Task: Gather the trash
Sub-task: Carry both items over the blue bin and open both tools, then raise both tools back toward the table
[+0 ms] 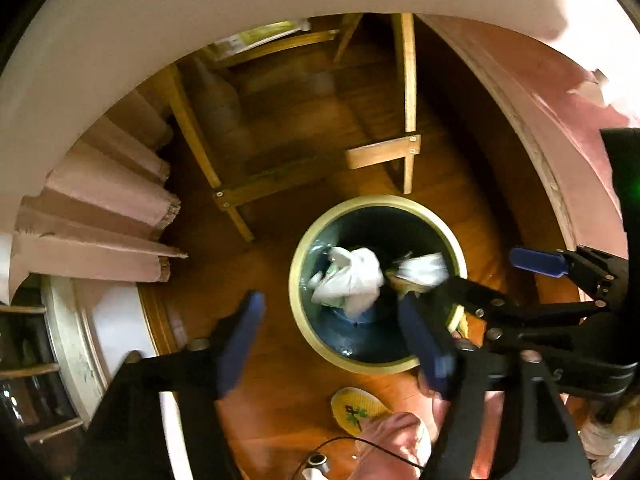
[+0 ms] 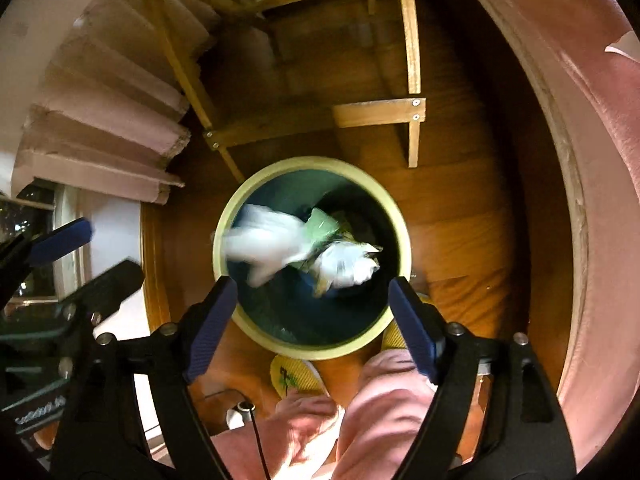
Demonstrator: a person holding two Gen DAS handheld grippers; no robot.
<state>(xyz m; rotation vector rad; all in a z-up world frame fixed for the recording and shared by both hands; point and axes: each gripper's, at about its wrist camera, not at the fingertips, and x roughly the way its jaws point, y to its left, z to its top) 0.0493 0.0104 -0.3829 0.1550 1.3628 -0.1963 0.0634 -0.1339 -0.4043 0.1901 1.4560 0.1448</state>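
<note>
Both grippers hang over a round bin (image 2: 312, 258) on the wooden floor (image 2: 460, 216), the left gripper (image 1: 332, 340) and right gripper (image 2: 312, 320) each with fingers spread and empty. White crumpled trash (image 2: 272, 244) lies blurred inside the bin, apparently just dropped. Next, it seems, comes fetching more litter. A wooden chair (image 2: 412, 60) stands beyond, pink curtains (image 2: 100, 120) at left.

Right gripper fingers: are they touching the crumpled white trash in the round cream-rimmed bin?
Apart. In the right wrist view the right gripper is open above the round cream-rimmed bin, and the crumpled white trash sits clear of both fingers.
</note>
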